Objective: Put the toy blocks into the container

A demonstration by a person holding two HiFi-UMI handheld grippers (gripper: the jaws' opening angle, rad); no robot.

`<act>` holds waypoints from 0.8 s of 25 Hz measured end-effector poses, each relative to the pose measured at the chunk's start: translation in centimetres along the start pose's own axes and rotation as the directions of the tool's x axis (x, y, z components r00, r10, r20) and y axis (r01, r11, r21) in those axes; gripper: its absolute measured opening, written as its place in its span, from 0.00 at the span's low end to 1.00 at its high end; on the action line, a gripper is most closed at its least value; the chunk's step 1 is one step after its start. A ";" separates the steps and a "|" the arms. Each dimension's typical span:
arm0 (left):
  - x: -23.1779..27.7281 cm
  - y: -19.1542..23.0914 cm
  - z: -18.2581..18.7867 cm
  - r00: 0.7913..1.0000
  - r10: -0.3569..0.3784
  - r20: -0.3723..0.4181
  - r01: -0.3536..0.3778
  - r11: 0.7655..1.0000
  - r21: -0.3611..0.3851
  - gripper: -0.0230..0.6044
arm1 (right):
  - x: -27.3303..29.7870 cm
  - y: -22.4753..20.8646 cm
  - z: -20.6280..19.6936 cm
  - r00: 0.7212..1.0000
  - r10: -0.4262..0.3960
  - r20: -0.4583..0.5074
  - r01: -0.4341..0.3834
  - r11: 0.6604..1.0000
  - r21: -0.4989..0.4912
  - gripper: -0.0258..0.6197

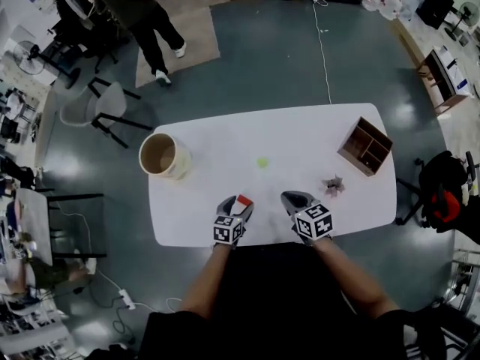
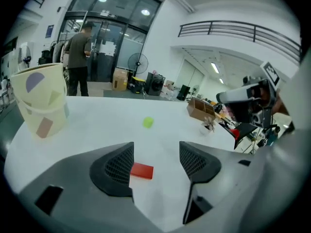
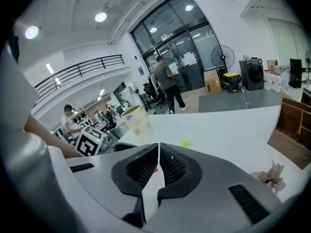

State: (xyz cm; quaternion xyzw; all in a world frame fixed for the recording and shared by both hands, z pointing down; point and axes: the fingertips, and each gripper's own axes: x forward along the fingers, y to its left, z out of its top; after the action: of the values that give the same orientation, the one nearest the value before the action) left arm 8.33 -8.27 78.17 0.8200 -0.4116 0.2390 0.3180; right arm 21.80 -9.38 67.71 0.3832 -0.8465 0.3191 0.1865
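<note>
- Left gripper (image 2: 155, 161): jaws wide apart over the desk (image 1: 300, 137), pressing on nothing.
- Red block (image 2: 142, 171): flat on the desk between those jaws, close to the left one.
- Green block (image 1: 262, 162): farther out, mid-desk.
- Container (image 1: 180, 168): upright at the desk's far left corner.
- Right gripper (image 3: 159, 166): jaws together, empty.

You've got a flat red block (image 2: 142, 171) lying well apart from the upright cream container (image 2: 41, 106), and the small green block (image 2: 147, 123) is apart from it too.
</note>
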 end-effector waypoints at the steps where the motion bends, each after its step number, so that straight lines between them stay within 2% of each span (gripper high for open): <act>1: 0.5 0.1 -0.5 1.000 0.002 -0.020 -0.002 1.000 0.013 0.47 | 0.0 -0.1 -0.6 1.000 0.005 -0.010 -0.005 1.000 0.003 0.05; 11: 4.6 2.8 -4.7 0.986 0.055 -0.159 -0.042 0.996 0.080 0.51 | -0.5 -0.7 -5.0 0.995 0.027 -0.094 -0.025 0.999 0.020 0.05; 20: 6.2 3.4 -6.7 0.964 0.063 -0.257 -0.030 0.991 0.130 0.52 | 0.5 -2.2 -4.4 0.995 0.010 -0.097 -0.007 0.999 0.035 0.05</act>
State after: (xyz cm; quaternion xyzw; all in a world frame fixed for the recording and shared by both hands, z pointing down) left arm 8.01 -8.30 87.91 0.7899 -0.3696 0.3774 0.3115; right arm 23.44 -7.76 72.03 0.3670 -0.8324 0.3528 0.2192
